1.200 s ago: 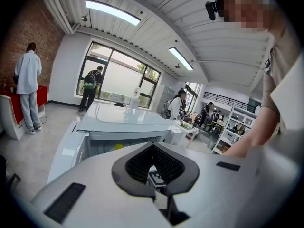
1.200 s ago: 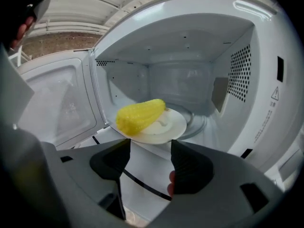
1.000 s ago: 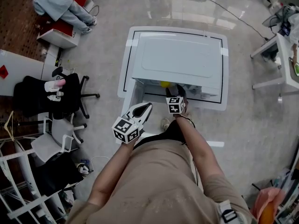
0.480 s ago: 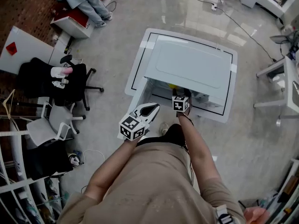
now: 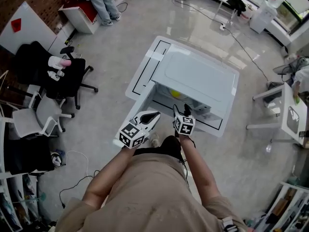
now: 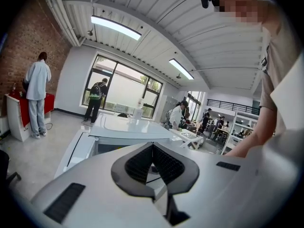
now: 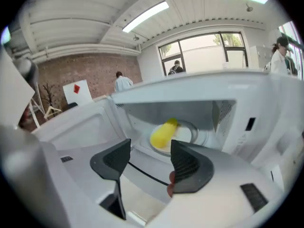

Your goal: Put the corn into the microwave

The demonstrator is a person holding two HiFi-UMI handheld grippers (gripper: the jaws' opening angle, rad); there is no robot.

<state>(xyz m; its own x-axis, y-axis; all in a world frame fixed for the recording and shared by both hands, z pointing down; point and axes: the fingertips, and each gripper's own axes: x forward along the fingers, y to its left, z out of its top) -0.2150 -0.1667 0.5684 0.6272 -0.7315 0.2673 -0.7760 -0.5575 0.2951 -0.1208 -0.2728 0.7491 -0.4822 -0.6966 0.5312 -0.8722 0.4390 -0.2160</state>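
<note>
Lying on the round plate inside the open microwave, the corn sits at 12 o'clock from the right gripper, well beyond the jaw tips and touching neither. Its long axis runs from about 7 o'clock to 1 o'clock in the right gripper view, the greenish end deeper in. The right jaws stand wide apart with nothing between them, only the oven's front sill showing through the gap.

From the head view, the corn shows as a yellow spot at 11 o'clock from the right gripper, which is the nearer of the two to the opening. The left gripper hangs back at 9 o'clock from the right one, over the near edge of the worktop. The left gripper has its jaws closed tip to tip, holding nothing.

The corn looks placed. What remains is probably the door, swung out at 9 o'clock of the right jaws.
</note>
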